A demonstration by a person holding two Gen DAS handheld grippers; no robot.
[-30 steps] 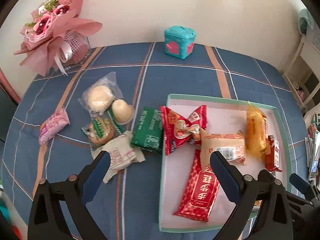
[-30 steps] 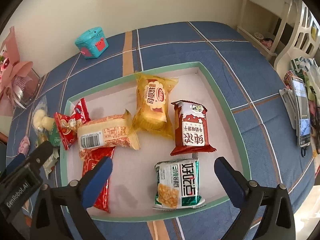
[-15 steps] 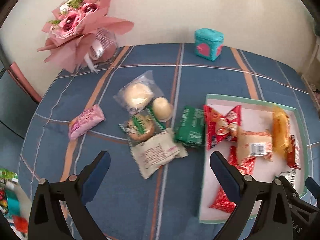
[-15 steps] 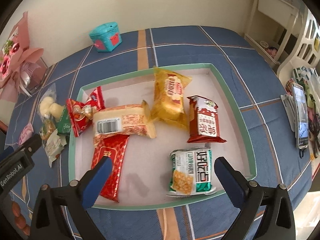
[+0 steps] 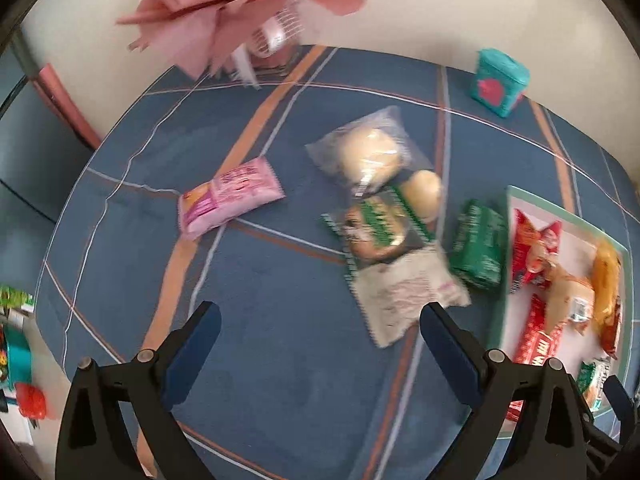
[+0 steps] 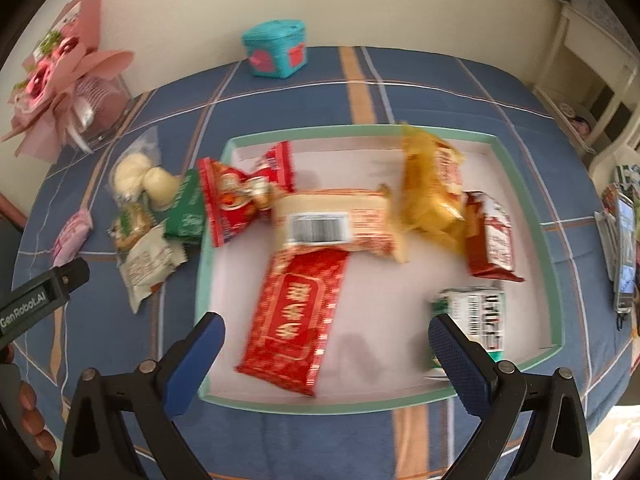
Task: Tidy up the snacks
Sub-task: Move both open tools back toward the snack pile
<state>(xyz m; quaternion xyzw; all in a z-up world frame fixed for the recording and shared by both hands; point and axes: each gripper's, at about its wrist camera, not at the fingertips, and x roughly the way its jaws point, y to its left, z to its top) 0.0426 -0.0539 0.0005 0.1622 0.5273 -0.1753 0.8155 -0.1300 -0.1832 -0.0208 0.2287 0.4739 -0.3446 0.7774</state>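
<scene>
The left gripper (image 5: pixel 318 326) is held with its jaws spread, empty, above a blue plaid tablecloth (image 5: pixel 256 360). Loose snacks are gathered beside it: a crinkled pink packet (image 5: pixel 230 196), a clear bun bag (image 5: pixel 370 152) and a green foil pack (image 5: pixel 478 248). The right gripper (image 6: pixel 326 342) is likewise spread, over a shallow rectangular tray (image 6: pixel 206 264) holding a glossy red wrapper (image 6: pixel 298 314).

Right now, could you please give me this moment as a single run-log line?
left gripper: open, empty, over cloth | right gripper: open, empty, over tray | pink packet: outside tray | green packet: beside tray
</scene>
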